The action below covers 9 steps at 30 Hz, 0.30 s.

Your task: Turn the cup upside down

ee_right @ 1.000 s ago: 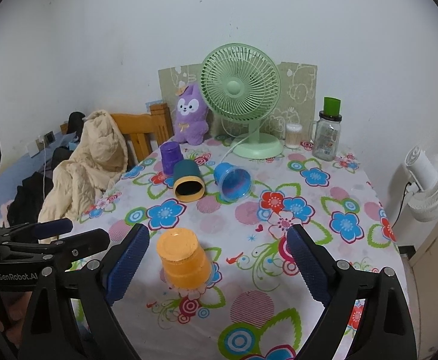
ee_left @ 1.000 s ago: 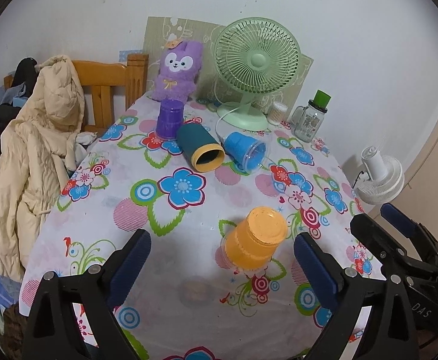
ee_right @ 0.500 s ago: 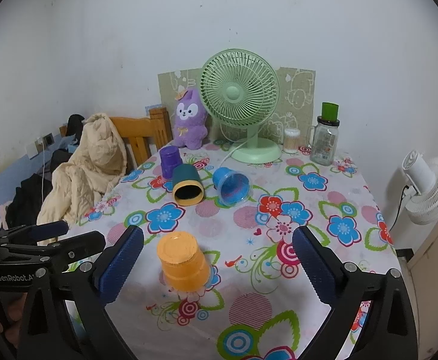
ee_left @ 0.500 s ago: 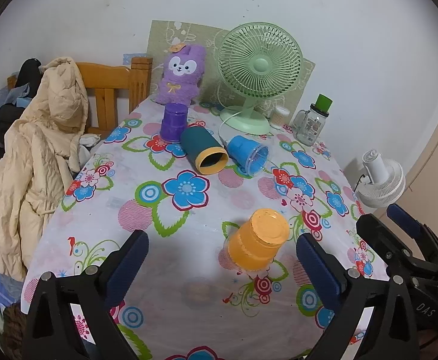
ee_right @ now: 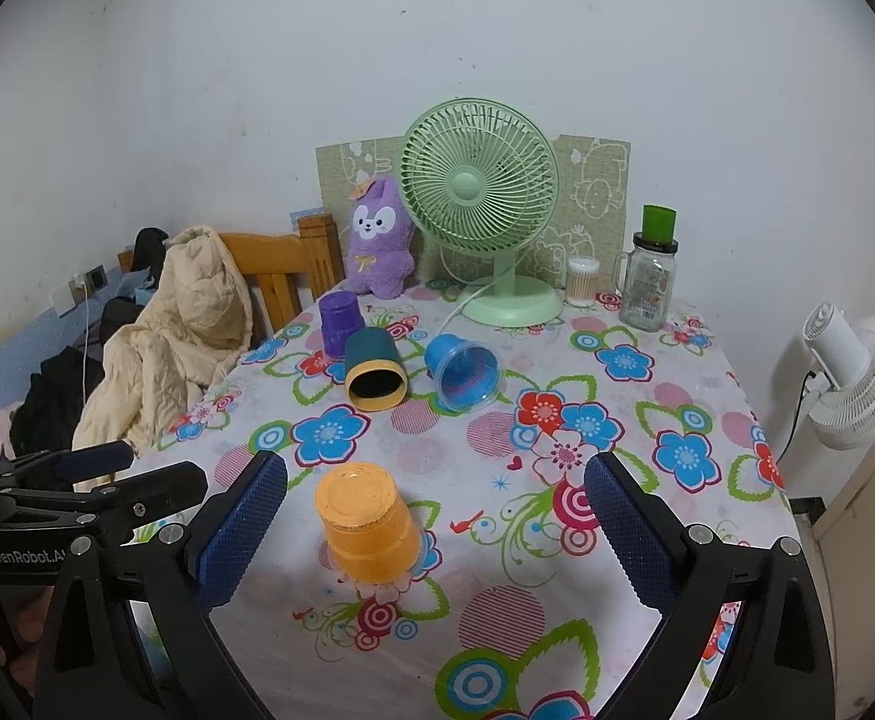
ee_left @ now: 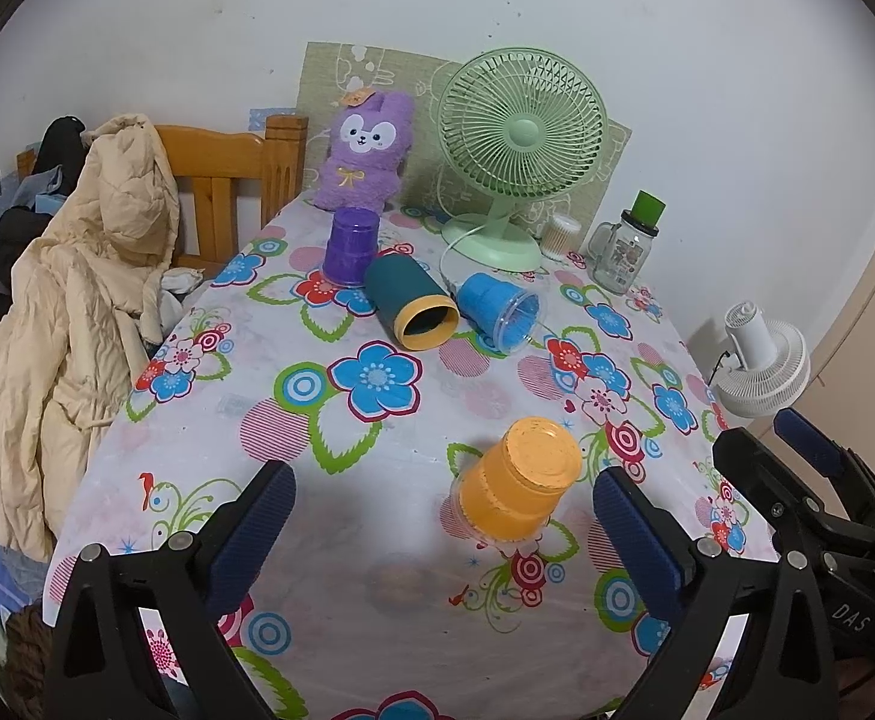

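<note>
An orange cup stands upside down, base up, near the front of the flowered table. A purple cup stands upside down at the back. A dark teal cup with a yellow rim and a blue cup lie on their sides. My left gripper is open and empty, near the table's front. My right gripper is open and empty, with the orange cup between its fingers' lines but apart from them.
A green desk fan, a purple plush toy, a glass jar with a green lid and a cotton-swab pot stand at the back. A wooden chair with a cream coat is left. A white fan is right.
Both grippers have drawn back and risen slightly from the table; the cups look a little farther off. The orange cup has not moved.
</note>
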Tool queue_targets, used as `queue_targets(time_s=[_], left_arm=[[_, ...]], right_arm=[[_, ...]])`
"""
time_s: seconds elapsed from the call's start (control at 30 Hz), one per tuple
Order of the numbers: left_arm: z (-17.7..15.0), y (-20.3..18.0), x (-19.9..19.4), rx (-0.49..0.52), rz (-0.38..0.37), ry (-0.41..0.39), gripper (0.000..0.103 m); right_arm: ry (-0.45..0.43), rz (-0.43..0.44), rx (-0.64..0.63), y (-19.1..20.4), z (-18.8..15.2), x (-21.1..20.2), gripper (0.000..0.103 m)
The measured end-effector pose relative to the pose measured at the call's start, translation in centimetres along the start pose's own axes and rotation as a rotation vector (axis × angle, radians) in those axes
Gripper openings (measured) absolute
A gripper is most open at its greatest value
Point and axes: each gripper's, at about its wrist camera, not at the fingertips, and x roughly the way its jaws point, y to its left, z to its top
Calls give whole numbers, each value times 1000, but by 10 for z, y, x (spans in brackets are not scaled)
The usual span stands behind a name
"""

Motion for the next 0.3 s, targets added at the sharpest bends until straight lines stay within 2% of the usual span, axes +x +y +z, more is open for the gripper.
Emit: queue_targets(time_s=[0.3], left_arm=[[0, -1, -4, 8, 5, -13, 101]], right_arm=[[-4, 6, 6, 0, -1, -1, 101]])
